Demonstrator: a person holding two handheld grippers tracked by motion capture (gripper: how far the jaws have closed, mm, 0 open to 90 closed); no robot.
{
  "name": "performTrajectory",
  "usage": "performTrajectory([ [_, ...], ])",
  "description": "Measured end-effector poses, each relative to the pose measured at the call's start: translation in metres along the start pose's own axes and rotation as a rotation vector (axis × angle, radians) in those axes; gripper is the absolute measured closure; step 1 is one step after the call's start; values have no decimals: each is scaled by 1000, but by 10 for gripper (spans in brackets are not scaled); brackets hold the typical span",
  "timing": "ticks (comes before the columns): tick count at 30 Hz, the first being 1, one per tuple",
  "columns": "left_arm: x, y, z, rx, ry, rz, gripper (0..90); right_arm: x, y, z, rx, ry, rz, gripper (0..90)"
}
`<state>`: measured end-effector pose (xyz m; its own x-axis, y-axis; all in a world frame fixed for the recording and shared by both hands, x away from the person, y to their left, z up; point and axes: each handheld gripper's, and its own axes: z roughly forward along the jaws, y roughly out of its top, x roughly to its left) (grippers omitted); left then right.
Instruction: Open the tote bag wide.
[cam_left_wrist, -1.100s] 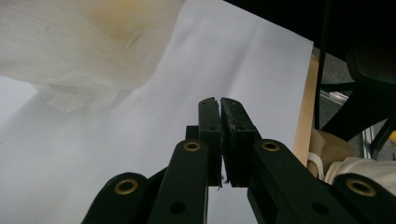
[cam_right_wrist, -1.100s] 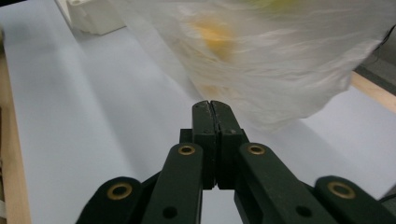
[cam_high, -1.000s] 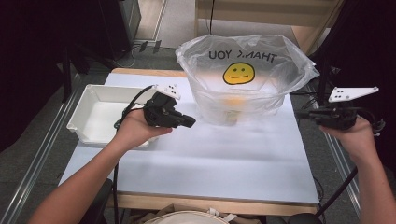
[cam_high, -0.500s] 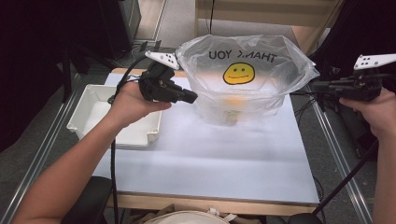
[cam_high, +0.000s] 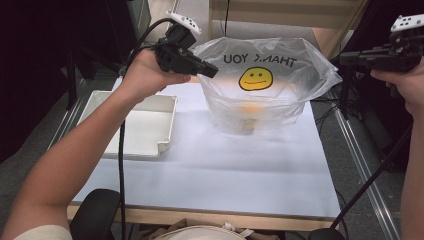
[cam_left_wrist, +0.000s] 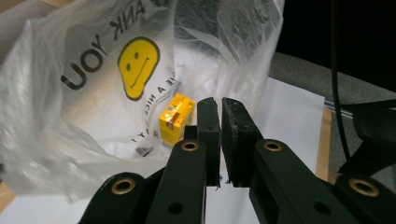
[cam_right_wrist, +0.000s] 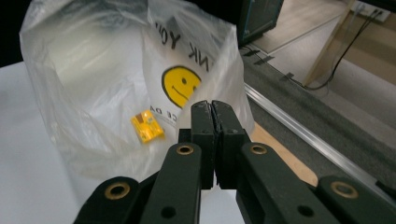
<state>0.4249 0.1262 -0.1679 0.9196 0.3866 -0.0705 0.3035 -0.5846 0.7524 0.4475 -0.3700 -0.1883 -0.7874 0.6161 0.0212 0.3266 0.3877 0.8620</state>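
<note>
High view: clear crinkly plastic bag (cam_high: 270, 95) with a yellow smiley face and black "THANK YOU" print, standing open-mouthed on the far middle of the white table top (cam_high: 210, 170). Inside, at the bottom, a small yellow-orange carton (cam_left_wrist: 176, 119), lying tilted.

Just at the bag's left rim, the black left gripper (cam_high: 212, 71), raised and level, jaws clenched to a sliver of a gap. At the right rim, the black right gripper (cam_high: 345, 59), jaws pressed fully together. No film visibly nipped in either pair; seemingly empty.

Probably the step: taking the rim on both sides to lift or spread the bag. To do it well:
- Part both jaws first.
- Bring each pair over a doubled fold of rim, not a single slack layer.
- Close firmly, then check that the film sits between the pads.
- Raise both hands together and level, so as not to tip the carton out.
- Keep the left cable away from the shallow white plastic tray (cam_high: 135, 125) at the near left.
</note>
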Motion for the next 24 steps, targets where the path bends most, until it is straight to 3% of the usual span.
performTrajectory([
  [3,6,12,6,7,6,5,869,2,16,6,-22,21,-24,900],
  [13,22,50,29,10,43,13,864,18,68,43,-7,82,-136,898],
  [20,28,70,41,21,71,22,863,26,89,67,-16,115,-134,897],
  [24,36,81,54,22,89,3,866,37,106,93,-8,145,-140,897],
])
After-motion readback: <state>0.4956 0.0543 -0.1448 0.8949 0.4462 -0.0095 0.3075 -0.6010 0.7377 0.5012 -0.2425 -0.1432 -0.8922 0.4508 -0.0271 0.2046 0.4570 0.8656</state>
